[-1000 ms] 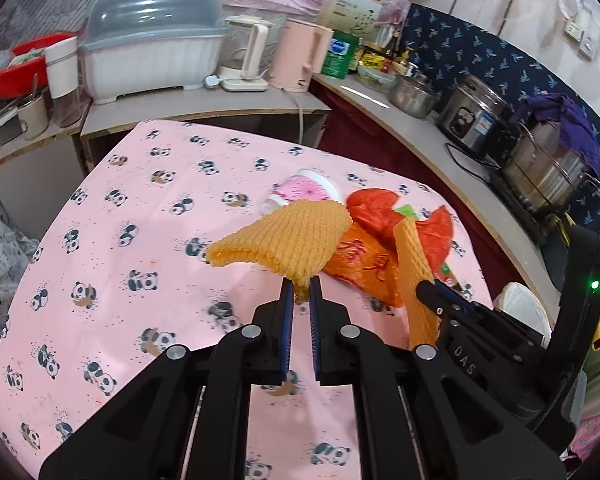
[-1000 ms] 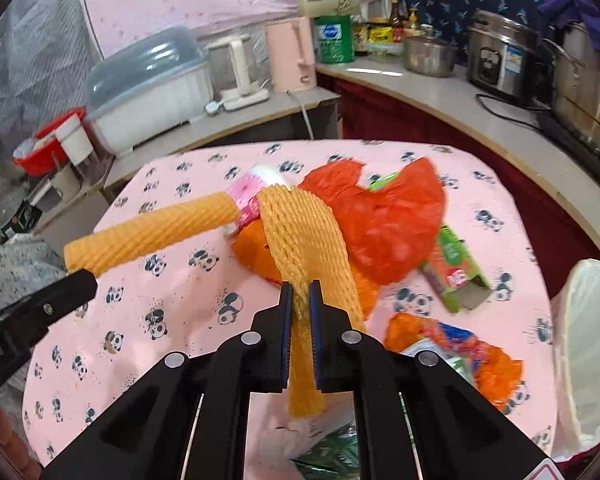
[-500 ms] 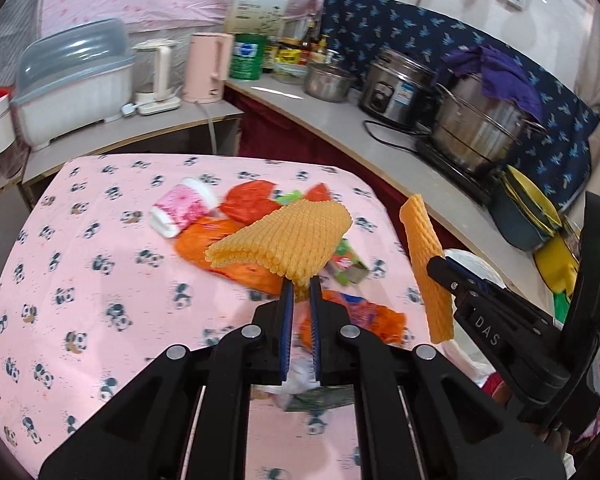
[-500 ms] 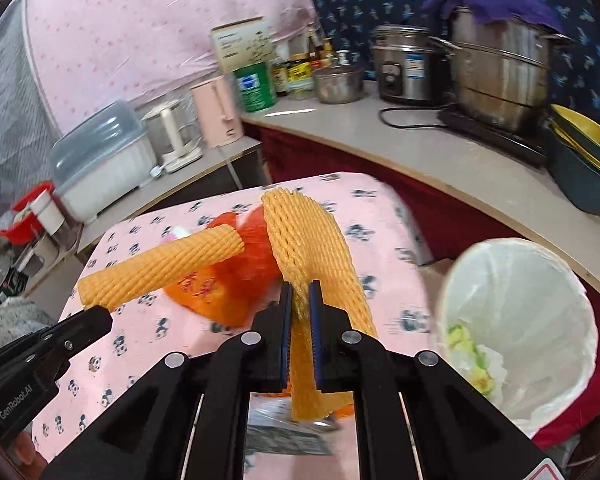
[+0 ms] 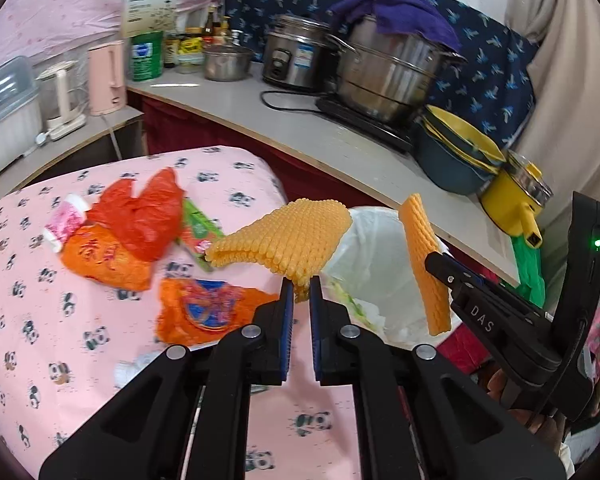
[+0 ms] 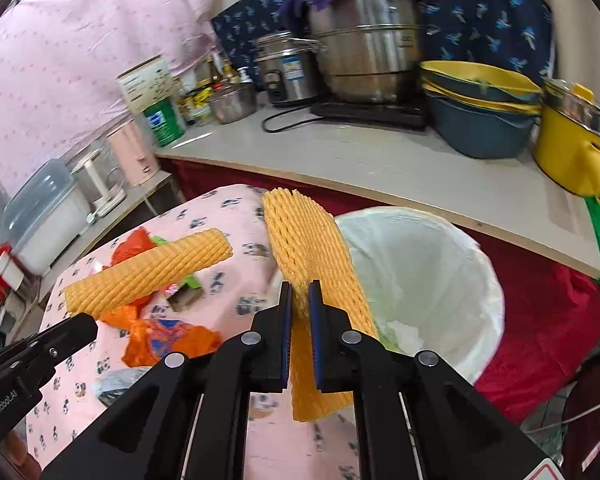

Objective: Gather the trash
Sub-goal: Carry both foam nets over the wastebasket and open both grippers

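two orange foam nets, one per gripper, both off the table. my left gripper (image 5: 301,285) is pinched tight on the first foam net (image 5: 288,240); it lies roughly level, sticking out to the left over the table's near corner, just beside the bin. my right gripper (image 6: 300,294) is clamped on the second foam net (image 6: 312,256), which stands more upright, top end up and tail hanging below the jaws, at the left rim of the trash bin (image 6: 472,248). in the left view that second net and the right gripper show at the right, above the bin's far side.

bin has a white liner, some greenish and white scraps at the bottom. it sits between the table and the red-fronted counter.

left on the pink panda tablecloth (image 5: 40,320): red plastic bag (image 5: 140,220), orange wrapper with characters (image 5: 100,260), orange-and-blue snack bag (image 5: 208,308), green packet (image 5: 196,228), small pink cup (image 5: 66,226) on its side.

counter (image 6: 380,164) behind: steel pots, stacked blue-and-yellow basins, yellow electric pot.
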Action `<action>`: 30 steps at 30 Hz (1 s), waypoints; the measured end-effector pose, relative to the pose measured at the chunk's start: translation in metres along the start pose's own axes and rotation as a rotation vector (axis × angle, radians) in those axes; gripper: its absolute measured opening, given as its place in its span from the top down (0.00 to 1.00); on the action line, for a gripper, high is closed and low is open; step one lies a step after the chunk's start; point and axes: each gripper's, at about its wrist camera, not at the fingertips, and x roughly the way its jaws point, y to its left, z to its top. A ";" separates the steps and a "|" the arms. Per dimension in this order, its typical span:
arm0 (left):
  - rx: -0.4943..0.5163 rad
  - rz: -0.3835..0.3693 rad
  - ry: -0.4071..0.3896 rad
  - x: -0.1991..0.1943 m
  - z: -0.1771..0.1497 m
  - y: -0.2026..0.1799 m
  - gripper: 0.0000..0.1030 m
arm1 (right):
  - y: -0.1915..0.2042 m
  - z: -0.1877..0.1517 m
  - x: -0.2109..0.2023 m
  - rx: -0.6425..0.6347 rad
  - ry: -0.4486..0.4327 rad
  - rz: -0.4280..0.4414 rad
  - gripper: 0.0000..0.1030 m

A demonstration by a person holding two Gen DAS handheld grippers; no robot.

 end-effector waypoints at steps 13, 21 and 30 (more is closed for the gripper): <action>0.099 -0.097 0.096 0.052 -0.006 -0.068 0.91 | -0.070 -0.013 -0.005 0.109 0.003 -0.060 0.92; 0.099 -0.077 0.107 0.073 -0.006 -0.076 0.80 | -0.079 -0.017 -0.002 0.123 0.011 -0.066 0.92; 0.082 -0.039 0.095 0.074 -0.006 -0.063 0.74 | -0.077 -0.015 0.012 0.120 0.026 -0.061 0.92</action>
